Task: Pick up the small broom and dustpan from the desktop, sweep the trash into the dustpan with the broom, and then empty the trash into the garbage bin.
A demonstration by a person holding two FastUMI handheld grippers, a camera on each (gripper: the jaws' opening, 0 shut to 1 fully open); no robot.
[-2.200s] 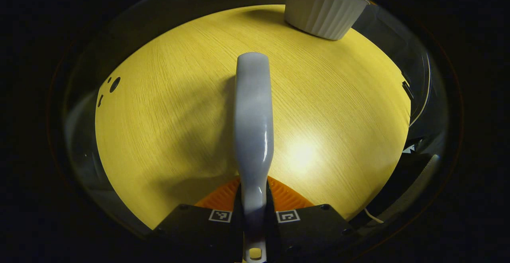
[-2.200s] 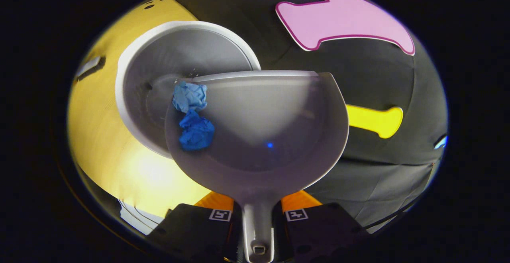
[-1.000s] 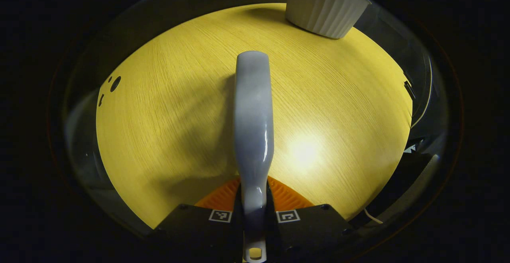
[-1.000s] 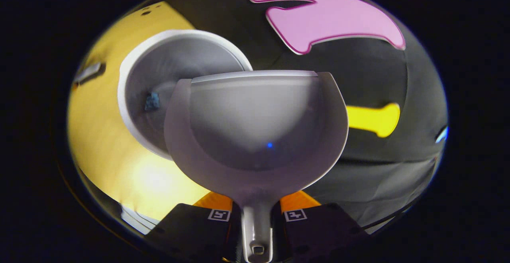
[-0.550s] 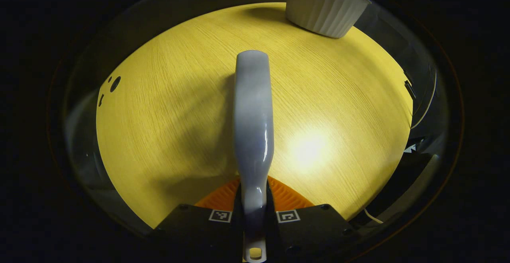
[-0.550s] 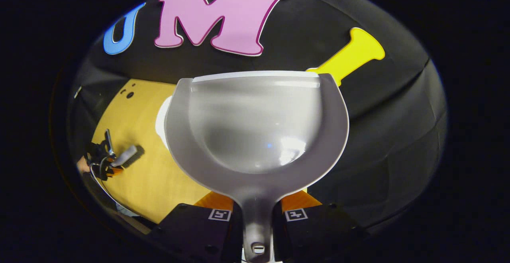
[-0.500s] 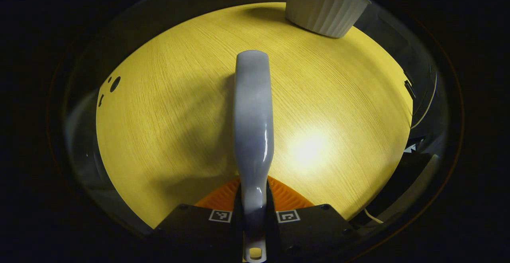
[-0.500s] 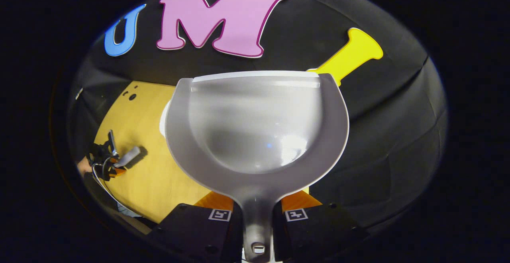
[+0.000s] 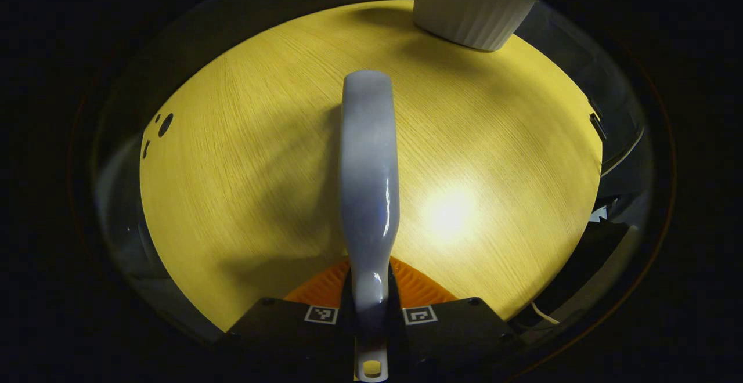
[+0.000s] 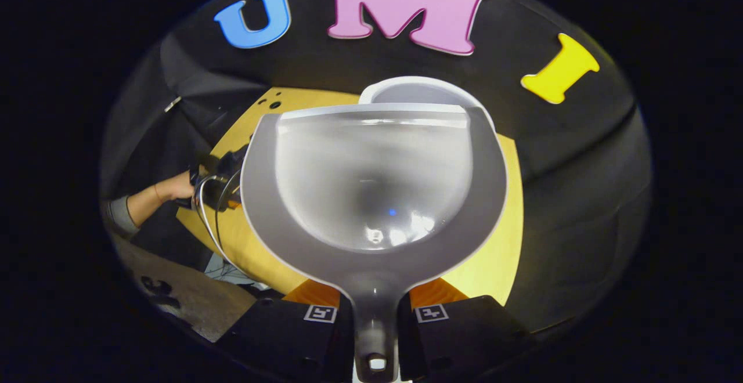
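Since two seconds back: blue paper scraps gone from the dustpan (image 10: 374,185), dropped into the bin (image 10: 421,90); pan swung back from its tip and levelled out.

Left gripper view: left gripper (image 9: 370,313) clenched on the broom (image 9: 369,168), handle pinched between both fingers and running straight ahead over the yellow desktop (image 9: 244,168). Bristles out of sight beneath the handle. White ribbed bin (image 9: 464,8) at the far edge of the desk, well apart from the broom. No scraps to be seen on the wood. Hardly shifted from a second ago.

Right gripper view: right gripper (image 10: 374,316) clamped on the dustpan's short handle, both fingers pressing its neck. Pan bare and shiny inside, held above the desk with its front lip just before the bin's rim. Other gripper (image 10: 223,183) off to the left, held in a hand (image 10: 174,188) with a grey sleeve (image 10: 119,215), cables trailing from it. Whether any paper sits in the bin now: hidden behind the pan.

Judging progress: picking up, sweeping and emptying all look done. Left to do, at most: set broom and pan back on the desk and let go.
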